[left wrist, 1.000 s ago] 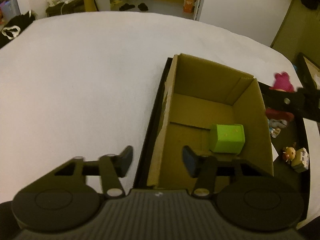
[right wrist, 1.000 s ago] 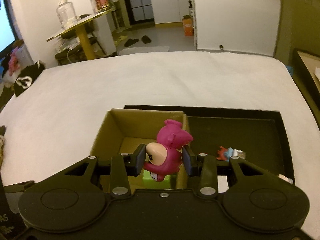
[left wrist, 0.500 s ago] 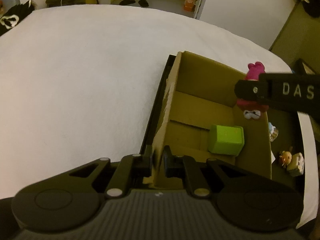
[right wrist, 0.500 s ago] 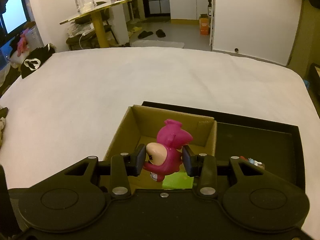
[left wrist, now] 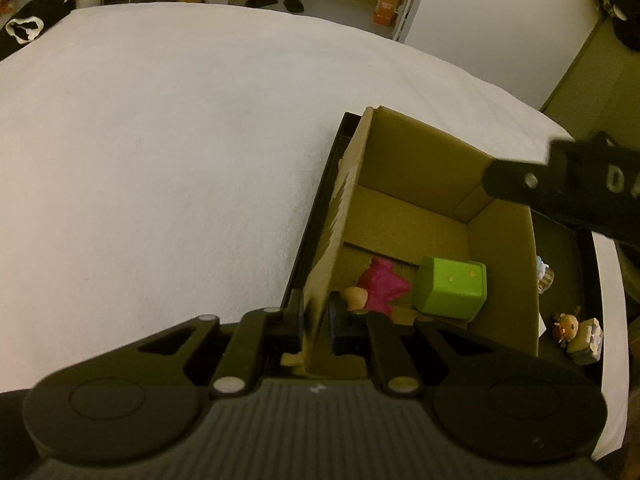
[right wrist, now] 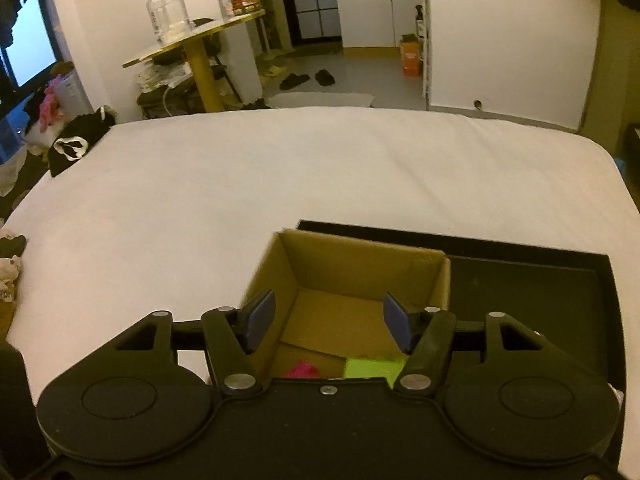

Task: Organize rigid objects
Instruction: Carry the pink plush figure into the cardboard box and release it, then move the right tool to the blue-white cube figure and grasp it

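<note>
Left claw (left wrist: 314, 326): clamped on the box (left wrist: 500, 280) wall.
Right claw (right wrist: 329, 327): opening, empty, above the box.
Box: pink toy (left wrist: 384, 285) beside green cube (left wrist: 450, 290).

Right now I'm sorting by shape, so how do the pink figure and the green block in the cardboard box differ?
The pink figure is magenta and irregular, with a tan patch; the green block is lime, boxy and flat-faced. The pink figure lies nearer the left gripper; the green block sits nearer the box's right wall. Both rest on the floor of the cardboard box.
</note>
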The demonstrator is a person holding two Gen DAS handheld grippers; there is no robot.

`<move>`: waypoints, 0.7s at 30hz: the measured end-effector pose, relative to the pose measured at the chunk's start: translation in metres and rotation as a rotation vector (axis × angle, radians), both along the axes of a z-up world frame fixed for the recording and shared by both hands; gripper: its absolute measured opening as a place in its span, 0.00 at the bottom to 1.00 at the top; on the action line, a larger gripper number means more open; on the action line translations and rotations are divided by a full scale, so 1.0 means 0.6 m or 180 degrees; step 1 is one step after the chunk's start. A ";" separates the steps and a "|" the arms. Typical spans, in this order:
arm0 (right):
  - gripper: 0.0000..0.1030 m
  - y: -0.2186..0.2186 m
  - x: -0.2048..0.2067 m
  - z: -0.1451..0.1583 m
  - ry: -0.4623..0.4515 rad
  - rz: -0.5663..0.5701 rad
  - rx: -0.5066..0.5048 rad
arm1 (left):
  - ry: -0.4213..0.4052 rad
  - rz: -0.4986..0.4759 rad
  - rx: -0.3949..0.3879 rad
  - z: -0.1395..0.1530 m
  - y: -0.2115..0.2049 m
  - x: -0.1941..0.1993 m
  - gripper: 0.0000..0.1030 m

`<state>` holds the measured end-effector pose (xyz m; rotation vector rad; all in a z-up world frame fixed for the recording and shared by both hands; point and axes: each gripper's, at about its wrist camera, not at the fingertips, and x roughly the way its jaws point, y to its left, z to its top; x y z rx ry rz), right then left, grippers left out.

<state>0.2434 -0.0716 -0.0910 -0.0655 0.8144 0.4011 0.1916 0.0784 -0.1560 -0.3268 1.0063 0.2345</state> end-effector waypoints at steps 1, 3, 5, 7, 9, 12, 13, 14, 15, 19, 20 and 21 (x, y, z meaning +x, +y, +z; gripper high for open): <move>0.58 -0.003 -0.001 -0.002 0.0007 -0.0017 0.0000 | -0.0003 -0.0015 0.0022 0.001 -0.003 0.000 0.11; 0.59 -0.016 -0.004 -0.003 0.0025 -0.0067 0.0011 | -0.0010 -0.0032 0.0051 0.002 -0.007 0.000 0.11; 0.60 -0.029 -0.008 -0.005 0.0031 -0.0130 0.0014 | -0.0003 -0.0042 0.0094 0.002 -0.012 0.000 0.11; 0.60 -0.040 -0.010 -0.006 0.0042 -0.0184 0.0021 | 0.0006 -0.0054 0.0135 0.004 -0.016 0.002 0.10; 0.60 -0.052 -0.012 -0.008 0.0051 -0.0235 0.0029 | 0.0046 -0.0092 0.0184 0.004 -0.022 0.004 0.11; 0.62 -0.070 -0.013 -0.012 0.0072 -0.0319 0.0040 | 0.0052 -0.0120 0.0263 0.005 -0.028 0.006 0.11; 0.62 -0.076 -0.013 -0.013 0.0083 -0.0343 0.0054 | 0.0052 -0.0125 0.0285 0.006 -0.031 0.006 0.11; 0.62 -0.083 -0.014 -0.015 0.0091 -0.0369 0.0071 | 0.0055 -0.0131 0.0310 0.006 -0.033 0.006 0.11; 0.62 -0.087 -0.015 -0.016 0.0093 -0.0385 0.0079 | 0.0060 -0.0137 0.0336 0.006 -0.035 0.007 0.11; 0.65 -0.110 -0.018 -0.021 0.0102 -0.0457 0.0096 | 0.0095 -0.0163 0.0446 0.006 -0.044 0.009 0.11; 0.65 -0.116 -0.019 -0.023 0.0107 -0.0477 0.0104 | 0.0117 -0.0173 0.0486 0.006 -0.048 0.011 0.11; 0.65 -0.120 -0.021 -0.024 0.0112 -0.0493 0.0111 | 0.0133 -0.0183 0.0519 0.006 -0.050 0.012 0.11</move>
